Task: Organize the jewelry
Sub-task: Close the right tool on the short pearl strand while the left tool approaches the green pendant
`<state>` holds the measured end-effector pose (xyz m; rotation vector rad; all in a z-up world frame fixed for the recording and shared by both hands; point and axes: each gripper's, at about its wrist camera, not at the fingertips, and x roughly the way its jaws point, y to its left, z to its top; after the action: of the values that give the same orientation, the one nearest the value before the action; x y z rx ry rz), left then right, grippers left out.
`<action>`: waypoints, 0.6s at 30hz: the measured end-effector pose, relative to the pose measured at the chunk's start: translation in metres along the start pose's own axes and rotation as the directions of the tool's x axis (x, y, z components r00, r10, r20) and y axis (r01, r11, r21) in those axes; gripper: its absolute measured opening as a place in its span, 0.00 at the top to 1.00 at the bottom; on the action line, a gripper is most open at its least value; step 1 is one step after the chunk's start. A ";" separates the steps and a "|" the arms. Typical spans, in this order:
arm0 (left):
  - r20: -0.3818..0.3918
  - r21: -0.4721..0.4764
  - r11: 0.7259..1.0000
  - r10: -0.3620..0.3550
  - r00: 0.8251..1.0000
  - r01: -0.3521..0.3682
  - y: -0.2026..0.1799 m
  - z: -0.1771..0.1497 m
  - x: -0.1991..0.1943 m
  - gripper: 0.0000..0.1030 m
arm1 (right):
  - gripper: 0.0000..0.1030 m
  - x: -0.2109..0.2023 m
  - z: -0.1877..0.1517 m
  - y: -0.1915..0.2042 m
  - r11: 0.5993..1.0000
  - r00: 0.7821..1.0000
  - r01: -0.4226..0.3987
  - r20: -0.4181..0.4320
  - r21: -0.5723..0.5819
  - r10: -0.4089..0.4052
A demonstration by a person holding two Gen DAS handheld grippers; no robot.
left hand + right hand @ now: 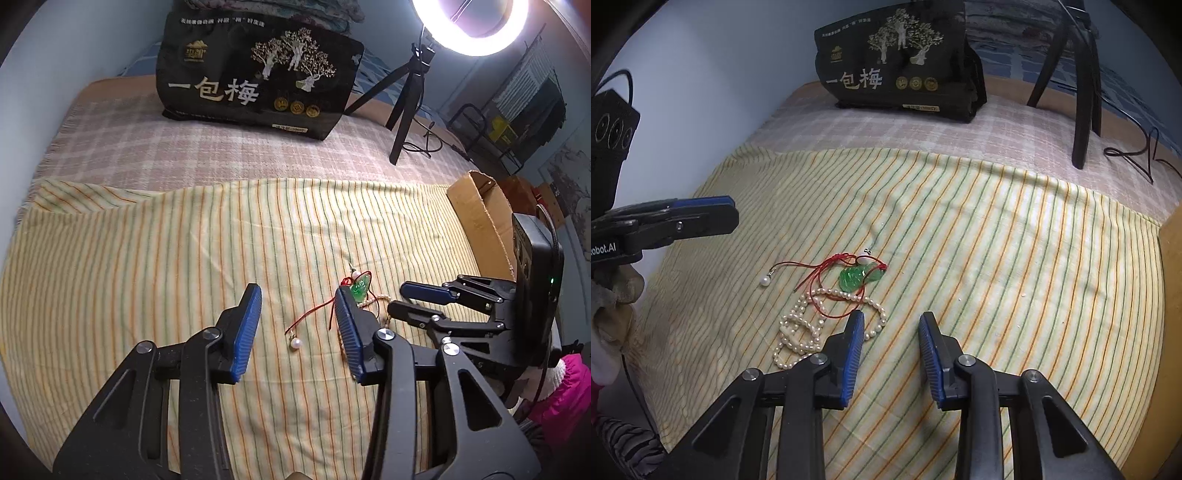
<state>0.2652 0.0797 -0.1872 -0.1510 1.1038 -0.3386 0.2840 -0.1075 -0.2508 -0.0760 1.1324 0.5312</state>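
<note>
Both tools are wide, holding nothing. Just ahead-left of the right tool lies the pearl strand, tangled with the red cord and green pendant. The left tool hovers over a loose pearl drop. All pieces are likely light, limp and slippery; grip the cord or strand, not the brittle pendant. Beyond, on the bed's striped cloth: a black bag, tripod, cardboard box. Nothing obstructs.

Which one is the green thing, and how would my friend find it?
Look at the yellow striped cloth on the bed. In the small jewelry pile there, the green pendant hangs on a red cord, just beyond the pearl strand. It is the only green piece.
</note>
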 end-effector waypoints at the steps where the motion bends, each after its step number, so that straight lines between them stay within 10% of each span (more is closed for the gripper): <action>1: -0.004 -0.001 1.000 -0.005 1.000 0.005 0.000 0.000 0.002 0.59 | 0.70 0.001 0.000 0.001 1.000 1.000 0.007 -0.002 -0.008 -0.007; 18: -0.076 0.045 0.998 -0.031 0.997 0.035 -0.020 0.003 0.048 0.64 | 0.86 0.007 -0.006 0.014 0.973 0.991 0.132 -0.008 -0.190 -0.136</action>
<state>0.2842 0.0447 -0.2212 -0.1163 1.1678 -0.4019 0.2745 -0.0944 -0.2567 -0.3213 1.0864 0.5174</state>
